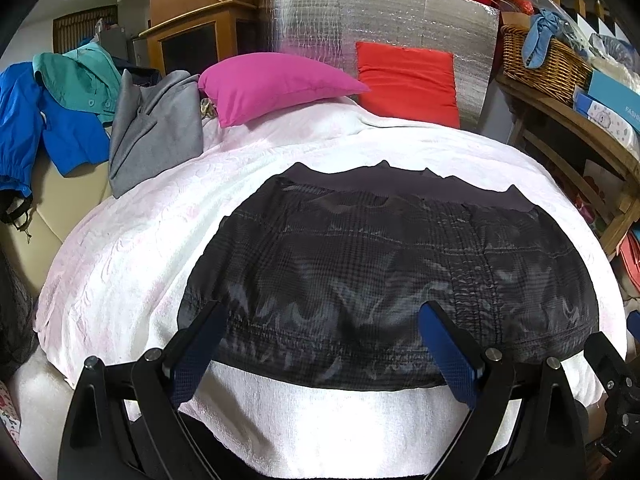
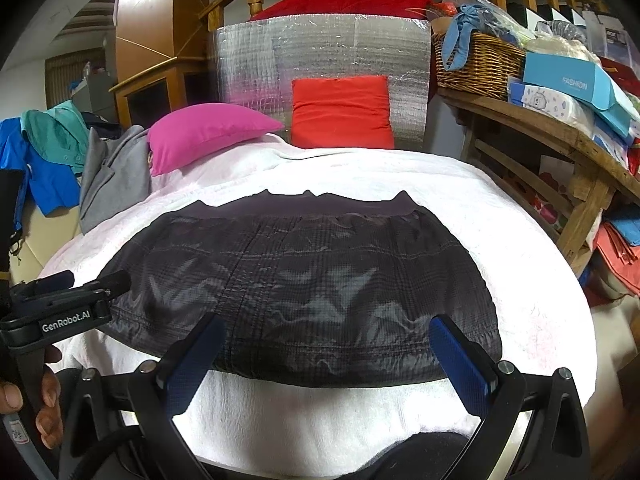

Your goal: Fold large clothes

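A dark checked quilted garment [image 1: 380, 272] lies folded flat on the white blanket [image 1: 140, 256] of the bed; it also shows in the right wrist view [image 2: 304, 288]. My left gripper [image 1: 324, 312] is open, its blue-padded fingers spread just above the garment's near hem, holding nothing. My right gripper [image 2: 328, 324] is open and empty over the near hem too. The left gripper's body [image 2: 60, 304] shows at the left edge of the right wrist view, beside the garment's left end.
A pink pillow [image 1: 272, 84] and a red pillow [image 1: 408, 80] lie at the bed's far end against a silver foil panel [image 1: 360, 16]. Grey [image 1: 156, 128], blue [image 1: 40, 120] and green clothes pile at the left. A wooden shelf with a wicker basket [image 2: 476, 64] stands at the right.
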{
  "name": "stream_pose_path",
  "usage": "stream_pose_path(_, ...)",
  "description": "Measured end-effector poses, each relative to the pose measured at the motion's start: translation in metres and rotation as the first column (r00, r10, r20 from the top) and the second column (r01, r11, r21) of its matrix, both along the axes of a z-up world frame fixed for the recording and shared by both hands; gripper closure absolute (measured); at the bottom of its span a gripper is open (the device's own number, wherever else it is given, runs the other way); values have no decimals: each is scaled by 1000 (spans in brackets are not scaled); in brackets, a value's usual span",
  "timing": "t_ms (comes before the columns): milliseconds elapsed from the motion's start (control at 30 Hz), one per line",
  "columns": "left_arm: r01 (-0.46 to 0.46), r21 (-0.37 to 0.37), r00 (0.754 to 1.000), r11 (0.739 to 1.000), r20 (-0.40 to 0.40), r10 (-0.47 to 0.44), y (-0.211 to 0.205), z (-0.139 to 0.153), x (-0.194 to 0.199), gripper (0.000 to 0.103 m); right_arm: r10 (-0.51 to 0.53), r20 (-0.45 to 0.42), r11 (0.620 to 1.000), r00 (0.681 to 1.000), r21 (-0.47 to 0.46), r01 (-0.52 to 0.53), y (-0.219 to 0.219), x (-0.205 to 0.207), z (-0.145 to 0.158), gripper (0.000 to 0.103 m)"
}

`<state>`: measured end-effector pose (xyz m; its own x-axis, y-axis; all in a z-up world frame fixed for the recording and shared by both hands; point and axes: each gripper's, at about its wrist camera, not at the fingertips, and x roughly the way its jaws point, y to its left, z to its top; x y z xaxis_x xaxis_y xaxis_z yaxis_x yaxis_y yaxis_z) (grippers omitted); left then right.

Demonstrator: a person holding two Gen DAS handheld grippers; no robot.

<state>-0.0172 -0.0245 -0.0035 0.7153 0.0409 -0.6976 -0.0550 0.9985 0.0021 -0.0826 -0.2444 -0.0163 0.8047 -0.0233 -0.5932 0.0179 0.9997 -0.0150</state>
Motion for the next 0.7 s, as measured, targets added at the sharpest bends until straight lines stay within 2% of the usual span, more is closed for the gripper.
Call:
stream_pose_path(400,-6,0,1000,1000,10,6,-3,9,-1,6,-3,4,1000,1000,-12,3,-1,7,4,0)
stream_pose_path(700,42,-5,999,999,10,-42,-9,11,-2,6,-3,3,1000,1000,-18,3,0,6,5,0)
